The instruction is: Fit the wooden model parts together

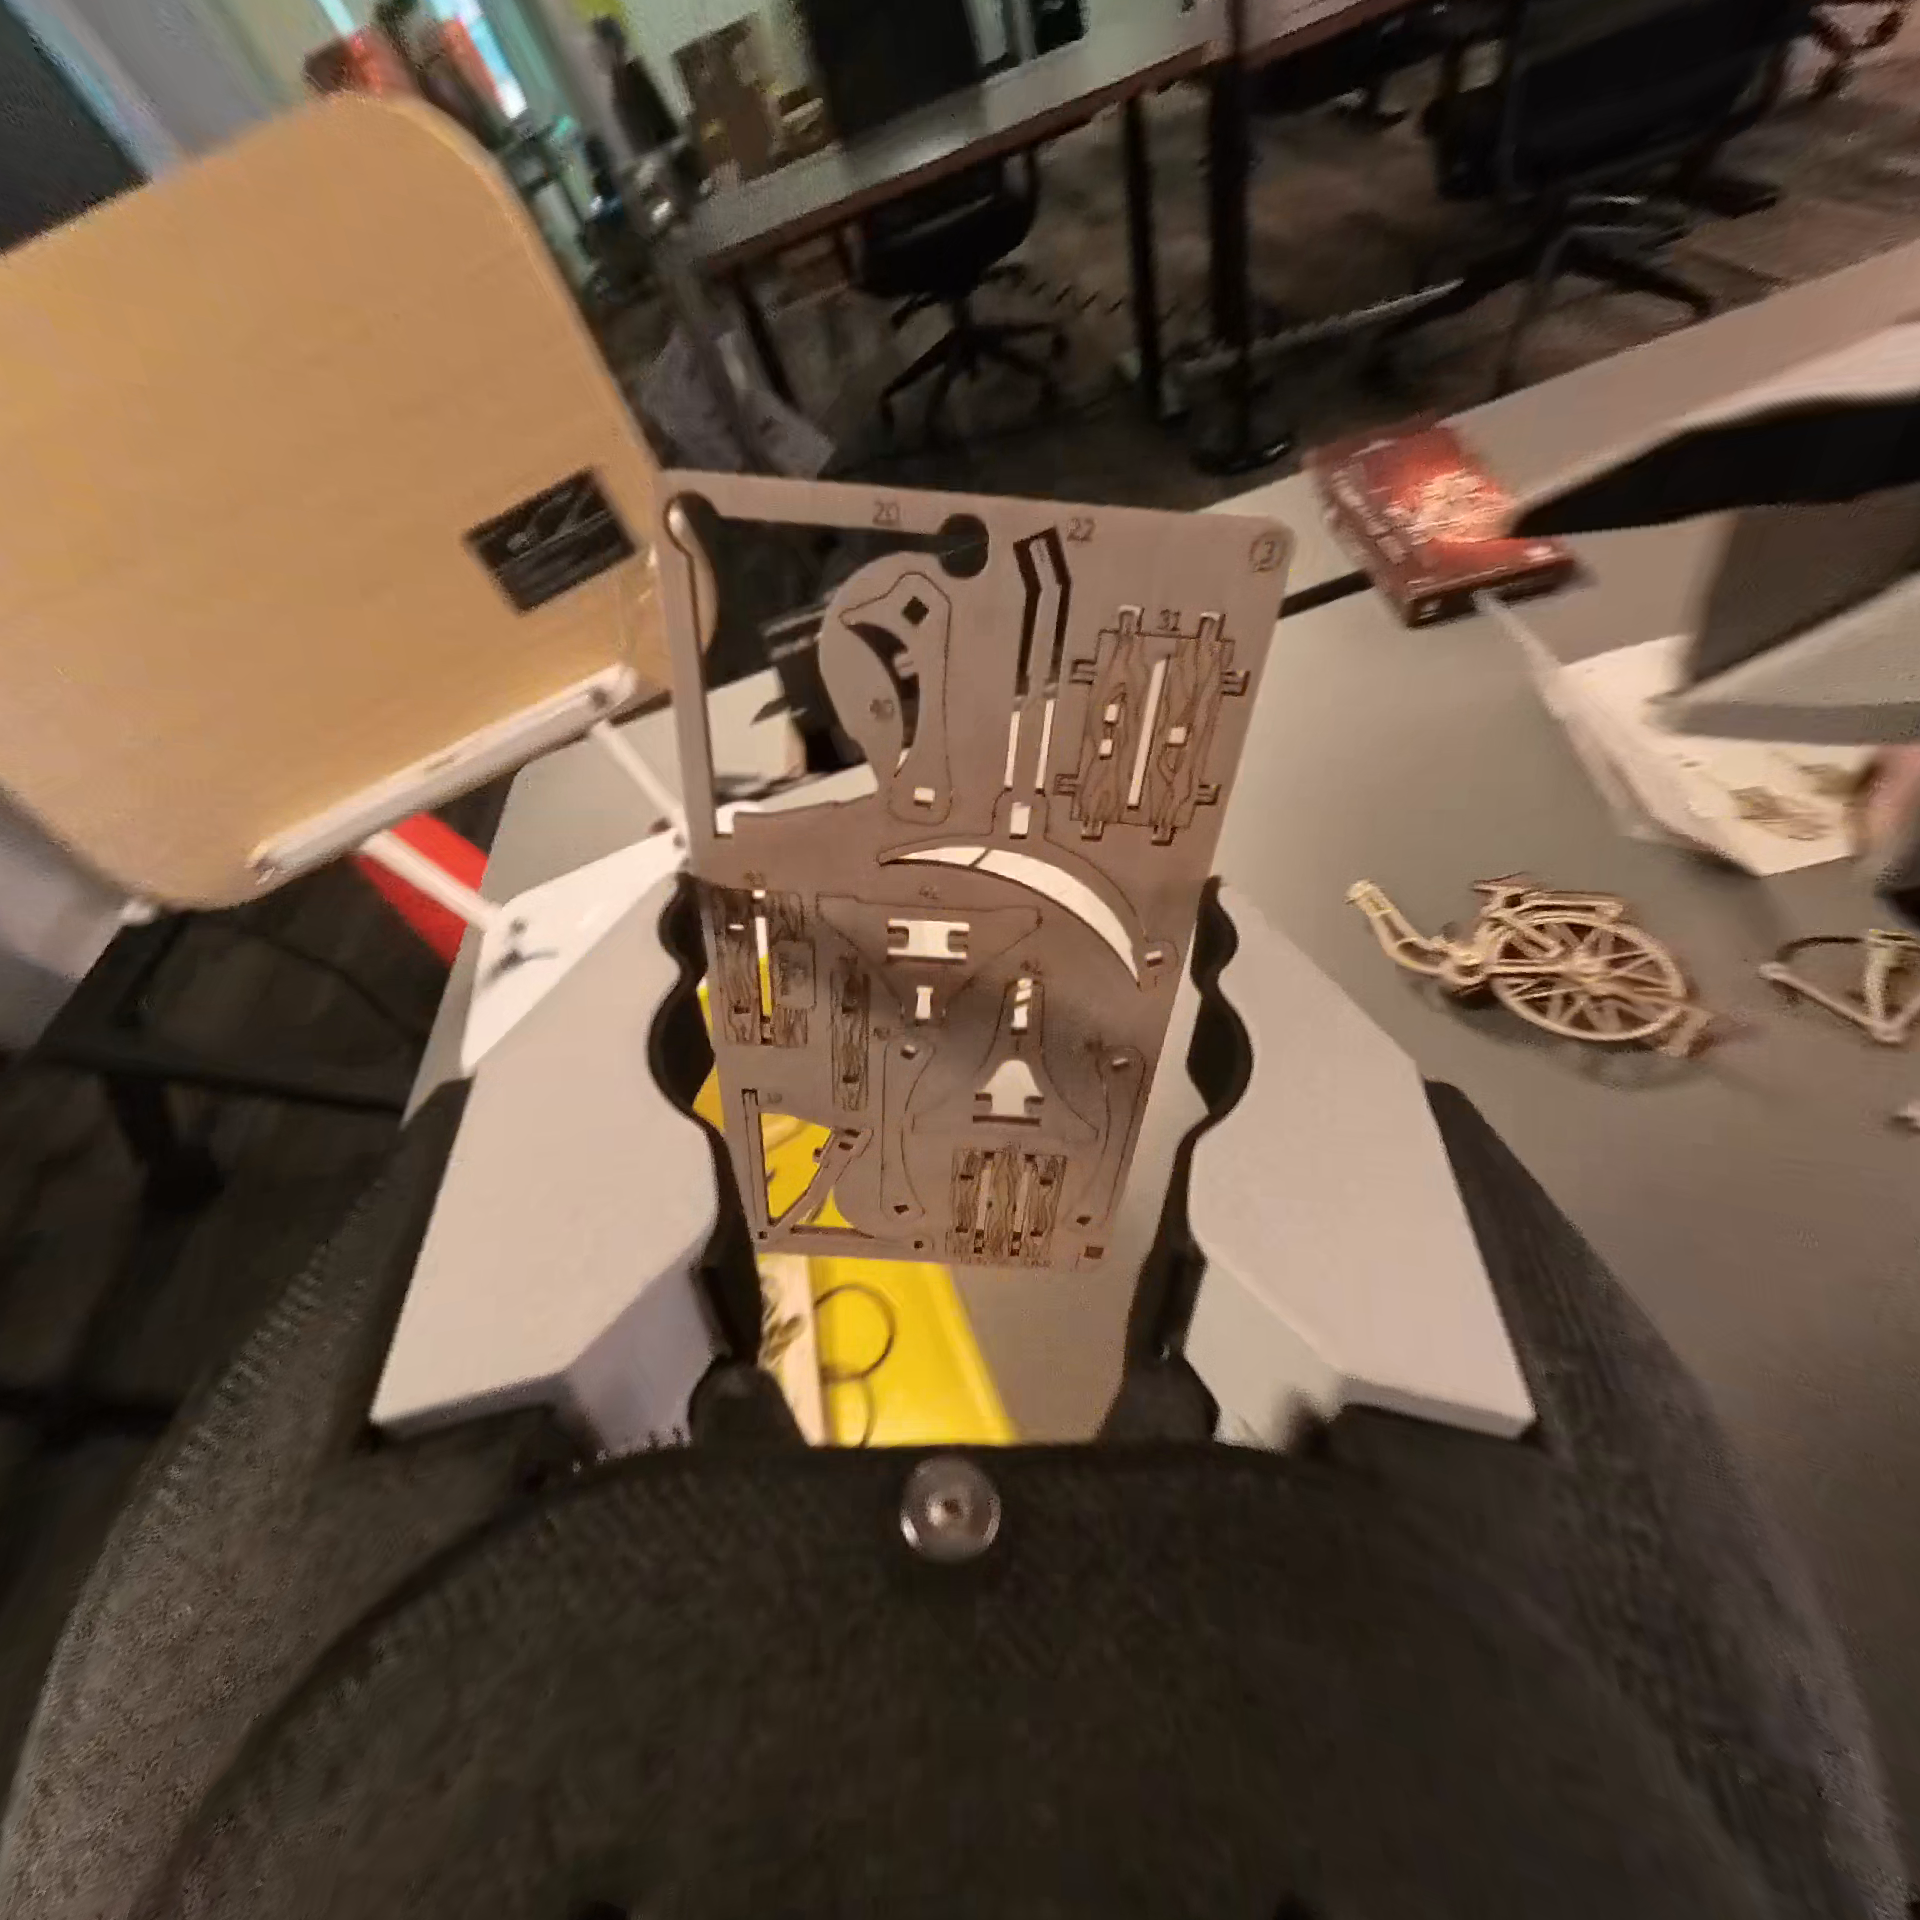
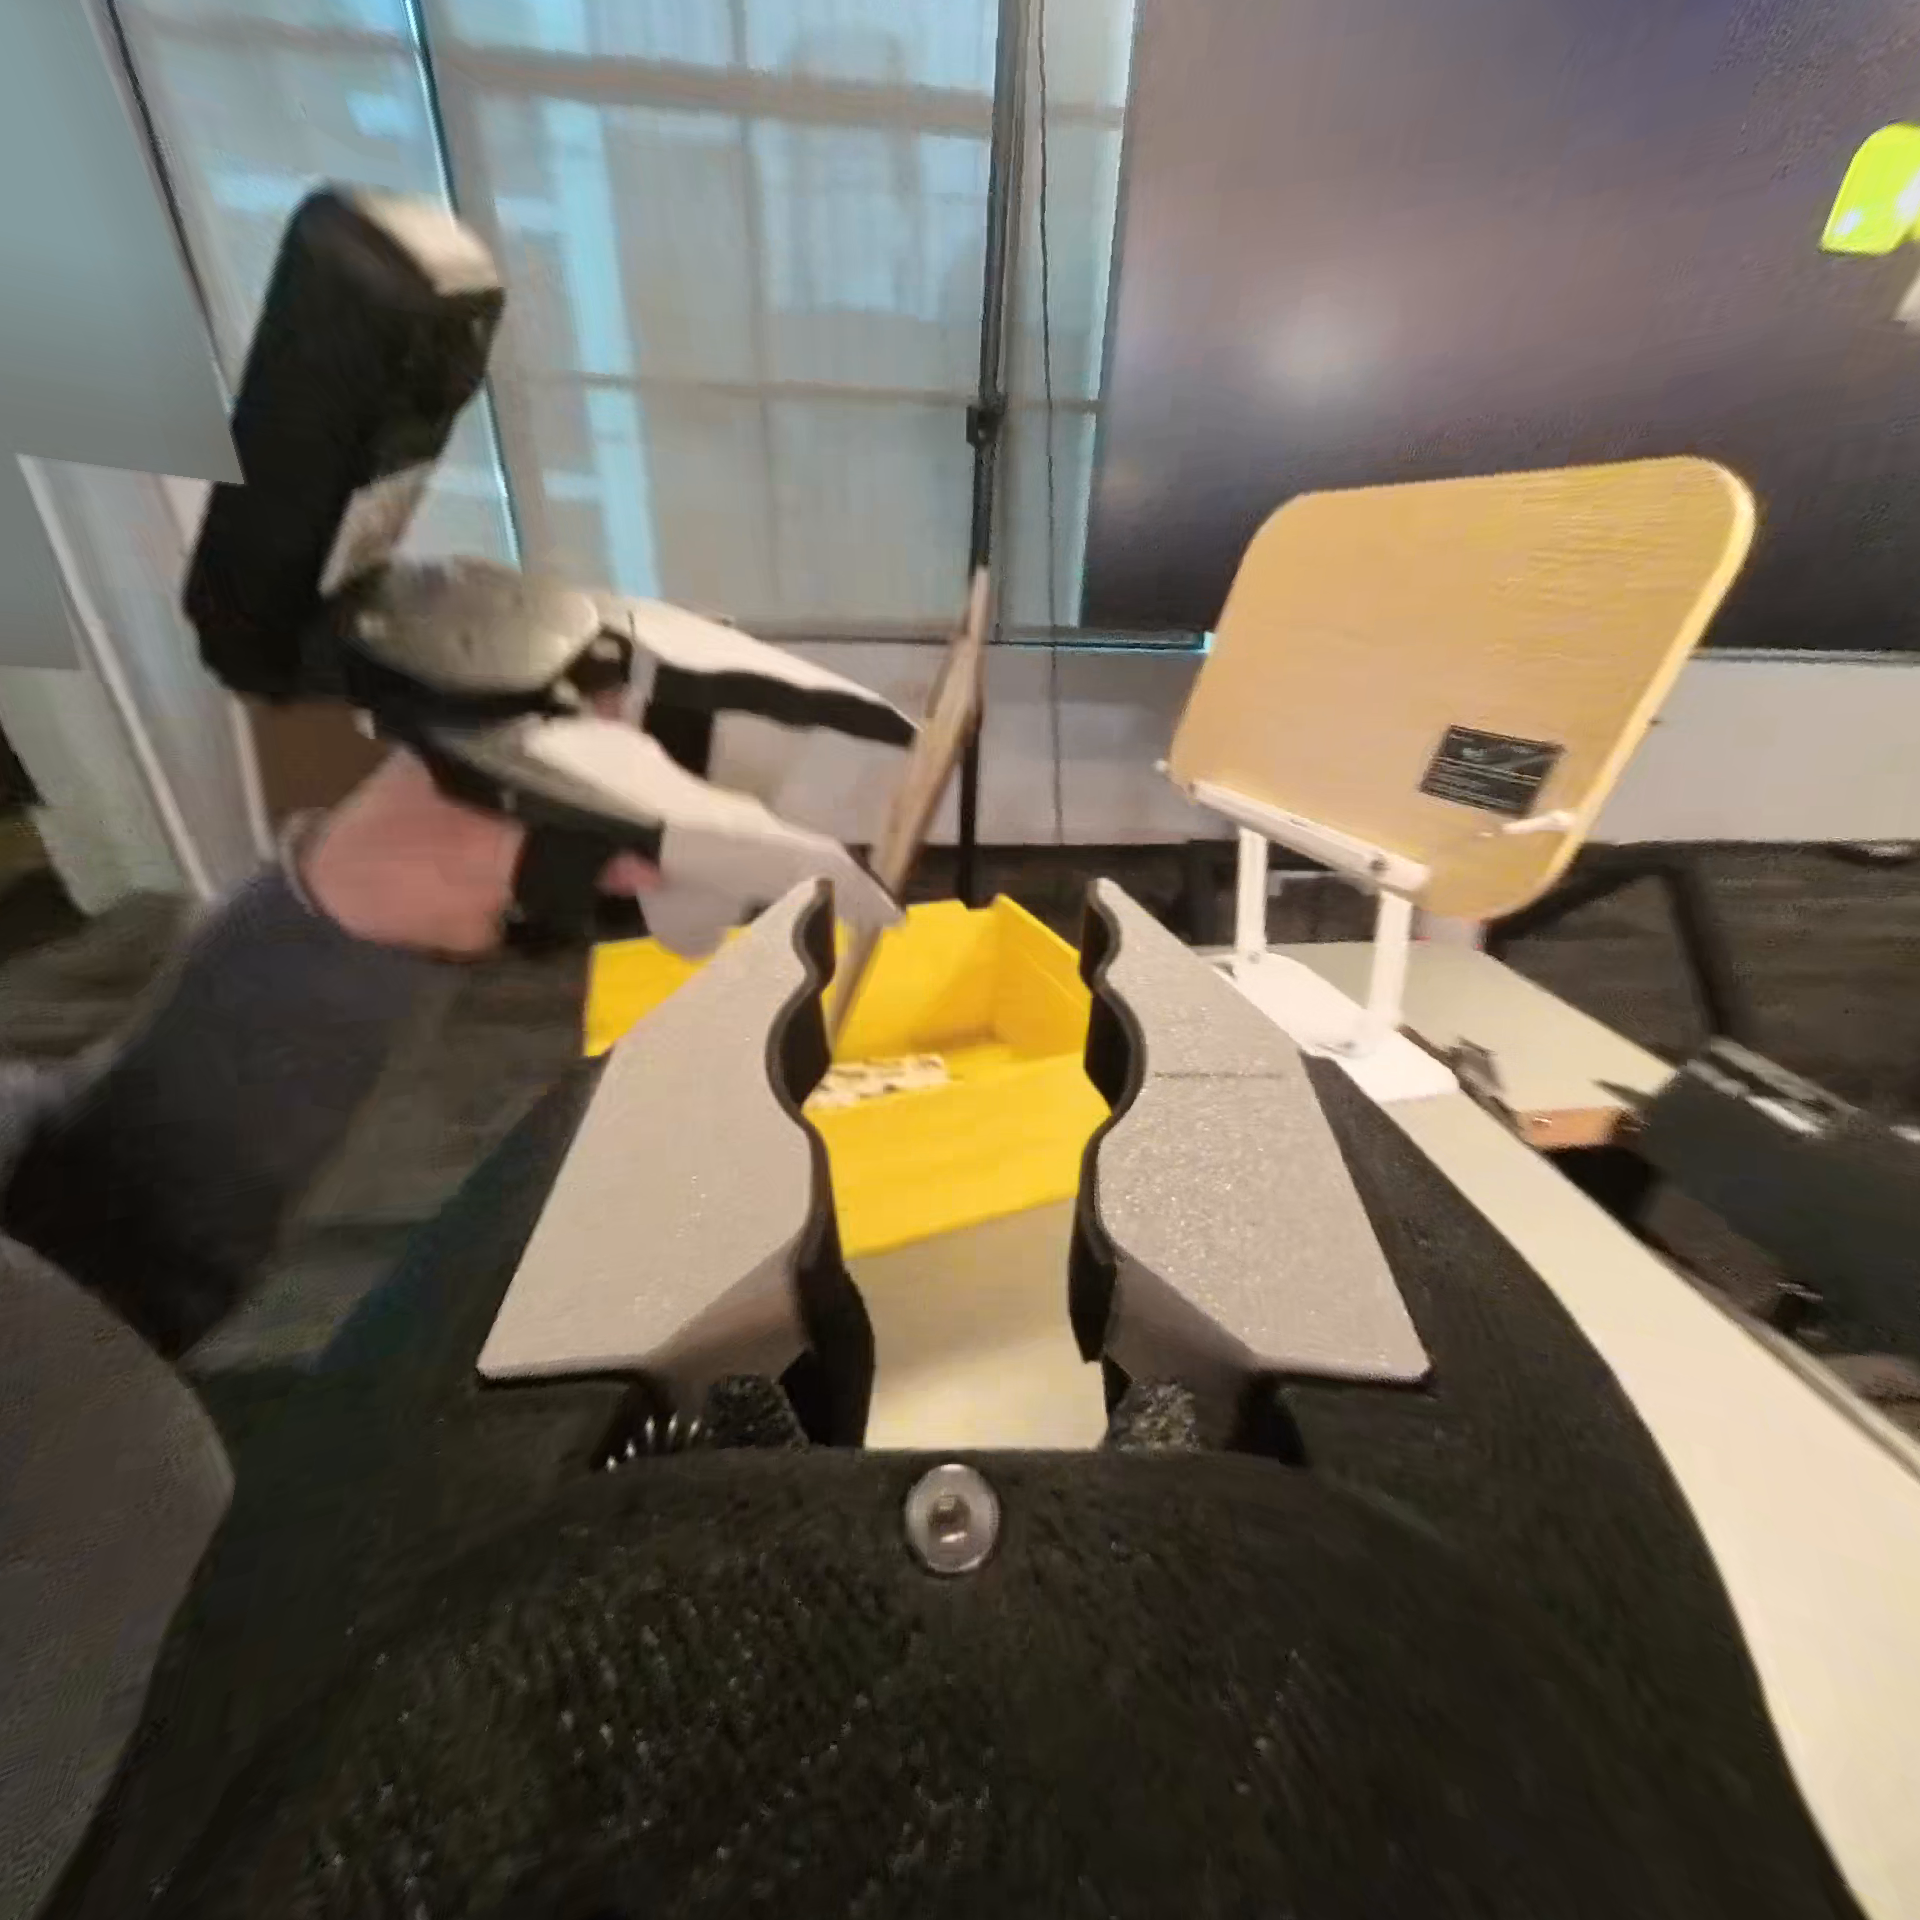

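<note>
My left tongs (image 1: 951, 1081) are clamped on the wooden parts sheet (image 1: 966, 862), held upright above the yellow bin (image 2: 966, 1039); my right tongs (image 2: 956, 1049) stand apart, empty. Most pieces sit unpunched, so fitting has hardly begun, though a finished wooden bicycle (image 1: 1538, 961) rests on the grey table (image 1: 1455, 790) in an office room.

A tilted tan wooden board (image 2: 1455, 675) on a white stand sits beside an open yellow plastic bin (image 2: 987, 1132), with a dark red booklet (image 1: 1439, 525) farther along the grey table (image 1: 1455, 790)

dim warm indoor light, pale window (image 2: 727, 312) glow behind; wide-angle bending at edges, backgrounds motion-blurred.
</note>
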### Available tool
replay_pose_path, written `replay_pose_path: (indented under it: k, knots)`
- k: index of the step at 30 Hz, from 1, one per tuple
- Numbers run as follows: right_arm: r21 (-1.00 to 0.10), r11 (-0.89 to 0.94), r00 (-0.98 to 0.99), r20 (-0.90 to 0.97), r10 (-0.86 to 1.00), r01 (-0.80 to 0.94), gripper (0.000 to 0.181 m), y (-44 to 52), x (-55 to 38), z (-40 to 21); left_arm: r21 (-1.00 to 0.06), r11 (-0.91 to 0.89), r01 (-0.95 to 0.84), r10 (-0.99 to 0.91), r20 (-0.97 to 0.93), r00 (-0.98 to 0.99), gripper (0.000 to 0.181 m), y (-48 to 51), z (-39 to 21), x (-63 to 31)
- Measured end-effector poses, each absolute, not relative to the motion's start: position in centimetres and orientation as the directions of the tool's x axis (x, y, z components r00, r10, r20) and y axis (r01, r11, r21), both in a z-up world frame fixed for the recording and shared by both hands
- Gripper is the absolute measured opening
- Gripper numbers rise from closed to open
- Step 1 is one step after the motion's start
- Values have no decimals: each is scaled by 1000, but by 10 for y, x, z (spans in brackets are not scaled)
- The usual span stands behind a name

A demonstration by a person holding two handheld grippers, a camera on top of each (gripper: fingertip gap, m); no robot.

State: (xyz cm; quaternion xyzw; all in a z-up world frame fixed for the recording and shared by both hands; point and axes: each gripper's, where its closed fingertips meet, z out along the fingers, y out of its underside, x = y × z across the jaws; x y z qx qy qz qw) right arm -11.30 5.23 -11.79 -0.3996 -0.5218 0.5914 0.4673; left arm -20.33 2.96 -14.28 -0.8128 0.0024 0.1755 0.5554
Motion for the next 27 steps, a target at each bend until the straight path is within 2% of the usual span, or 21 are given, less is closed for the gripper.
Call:
replay_pose_path:
  k: [1,3,5,8,9,13,17,22,27]
  knots:
    - [-988,-71,-266,-33,963,-135,52,51,-117,-112,-901,-375,-219,159,-295,942,94,39,-142,-191]
    - [-981,-149,-269,-111,957,-125,55,57,-120,-107,-897,-360,-255,95,-307,947,94,54,-145,-166]
    - [-967,-214,-265,-171,949,-141,47,67,-114,-105,-891,-350,-290,54,-328,943,94,65,-149,-148]
    - [-952,-272,-267,-229,936,-139,20,82,-100,-112,-894,-325,-309,-22,-320,947,94,77,-155,-121]
    - [-944,-301,-280,-255,925,-133,4,85,-94,-116,-893,-324,-311,-44,-314,948,94,81,-159,-114]
    - [-905,-421,-343,-376,861,-66,1,101,-66,-133,-896,-280,-344,-170,-307,936,91,88,-169,-89]
    - [-829,-556,-474,-514,715,59,1,104,-35,-147,-968,-236,-89,-412,16,911,103,84,-170,-58]
    - [-773,-611,-460,-610,645,170,0,106,-24,-170,-917,-379,127,-526,326,786,58,90,-192,-45]
    - [-731,-648,-471,-658,588,213,1,100,-25,-178,-841,-503,200,-594,504,627,23,86,-204,-25]
